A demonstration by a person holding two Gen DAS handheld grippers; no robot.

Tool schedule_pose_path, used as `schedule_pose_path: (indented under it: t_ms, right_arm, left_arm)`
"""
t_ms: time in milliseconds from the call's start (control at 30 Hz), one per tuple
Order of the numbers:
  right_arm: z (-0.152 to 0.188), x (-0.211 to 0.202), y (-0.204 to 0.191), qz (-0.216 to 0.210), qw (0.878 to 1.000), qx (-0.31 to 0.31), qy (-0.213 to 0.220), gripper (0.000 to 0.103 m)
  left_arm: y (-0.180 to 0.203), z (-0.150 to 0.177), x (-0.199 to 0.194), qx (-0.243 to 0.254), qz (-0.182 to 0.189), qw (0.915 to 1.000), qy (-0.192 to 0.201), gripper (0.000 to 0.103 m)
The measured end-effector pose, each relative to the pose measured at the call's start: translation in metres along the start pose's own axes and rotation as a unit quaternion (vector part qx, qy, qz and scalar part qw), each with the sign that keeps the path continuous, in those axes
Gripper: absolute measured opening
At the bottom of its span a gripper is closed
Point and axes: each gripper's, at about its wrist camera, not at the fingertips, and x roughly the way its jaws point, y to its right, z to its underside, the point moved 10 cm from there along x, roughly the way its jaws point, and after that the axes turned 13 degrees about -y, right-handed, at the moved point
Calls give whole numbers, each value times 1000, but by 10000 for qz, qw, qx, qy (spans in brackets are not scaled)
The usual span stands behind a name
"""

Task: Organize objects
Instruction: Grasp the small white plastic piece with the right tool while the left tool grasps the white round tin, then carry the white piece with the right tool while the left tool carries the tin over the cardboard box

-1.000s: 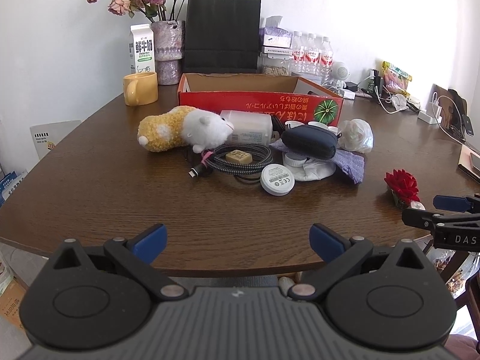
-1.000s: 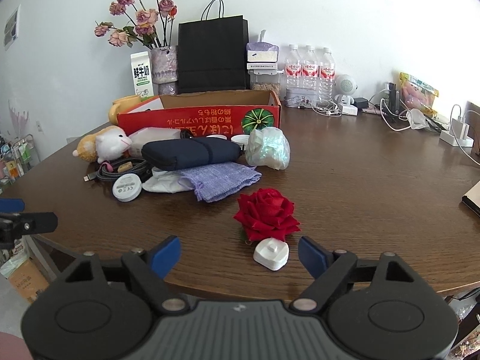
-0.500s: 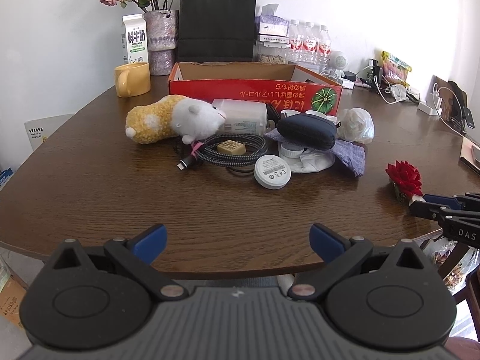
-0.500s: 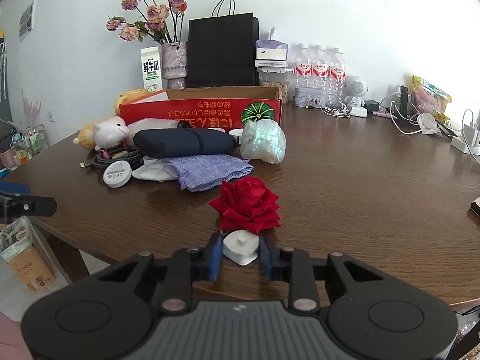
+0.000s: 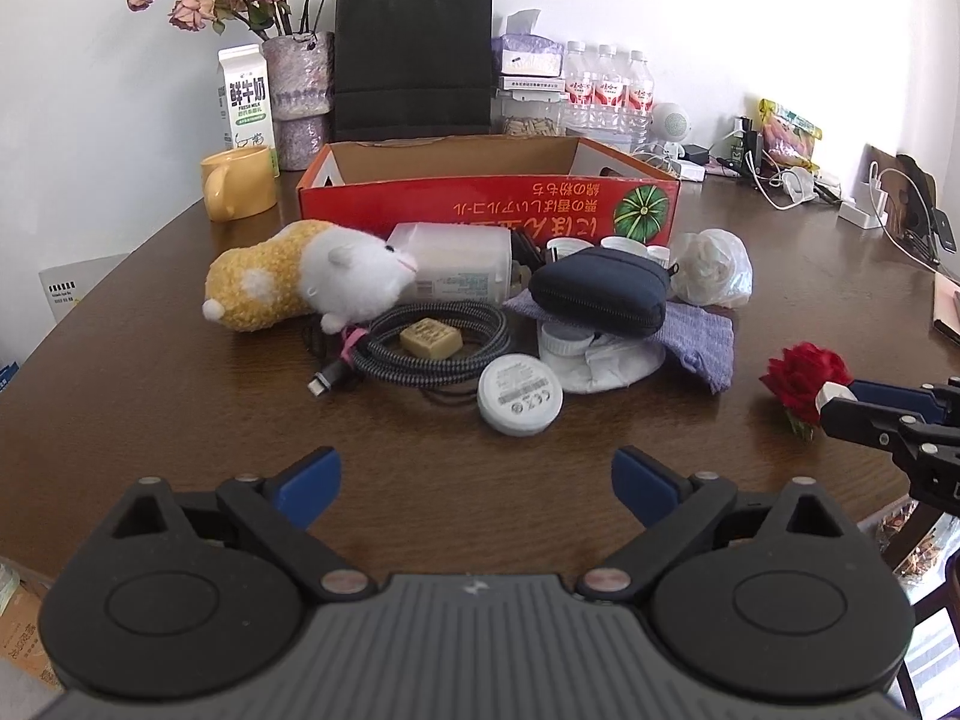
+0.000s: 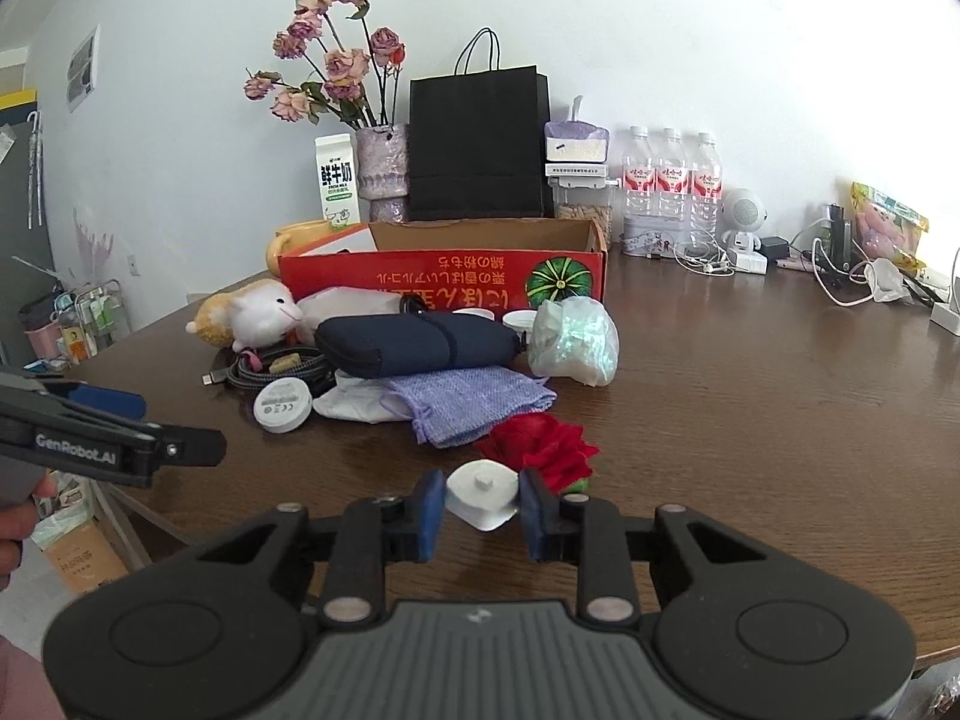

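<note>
In the right wrist view, my right gripper [image 6: 480, 504] is shut on the white base [image 6: 483, 489] of a red rose [image 6: 540, 450], near the table's front edge. The left wrist view shows that rose [image 5: 804, 372] at the far right, with the right gripper [image 5: 852, 402] on it. My left gripper [image 5: 477, 474] is open; its jaws are closing slightly with nothing between them. It points at a pile: plush hamster [image 5: 300, 282], coiled cable [image 5: 432, 354], white round disc [image 5: 519, 396], navy pouch [image 5: 600, 294], purple cloth bag [image 5: 702, 336]. An open red cardboard box [image 5: 480, 204] stands behind the pile.
A crumpled plastic bag [image 5: 711, 267] and a clear container [image 5: 456, 264] lie in the pile. Behind the box are a yellow mug [image 5: 240, 189], milk carton [image 5: 247, 99], black paper bag [image 5: 414, 54] and water bottles [image 5: 606, 90]. Chargers and cables [image 5: 792, 180] crowd the far right.
My right gripper closed on the rose's white base and still holds it. My left gripper moved forward toward the pile, its jaws a little narrower.
</note>
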Motion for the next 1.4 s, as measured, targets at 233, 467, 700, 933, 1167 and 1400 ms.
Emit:
schedule_pose_path:
  t_ms: [233, 467, 700, 933, 1167, 1400]
  right_arm:
    - [-12, 4, -5, -64, 9999, -2, 138, 26]
    - [-13, 11, -7, -161, 9998, 68, 119, 26]
    - [-11, 15, -6, -205, 9997, 138, 85, 26]
    - [-9, 17, -7, -207, 9996, 160, 70, 26]
    - [-13, 18, -17, -293, 9995, 68, 90, 26]
    - [-28, 26, -42, -597, 9979, -191, 137, 26]
  left_arm:
    - [14, -20, 17, 24, -120, 9998, 176, 73]
    - [20, -26, 38, -8, -254, 9996, 111, 49]
    - [19, -22, 37, -59, -182, 9997, 153, 41]
    - [18, -18, 30, -71, -71, 9998, 190, 41]
    - [15, -10, 26, -35, 29, 9999, 133, 40]
    - [7, -3, 20, 92, 191, 9998, 68, 40]
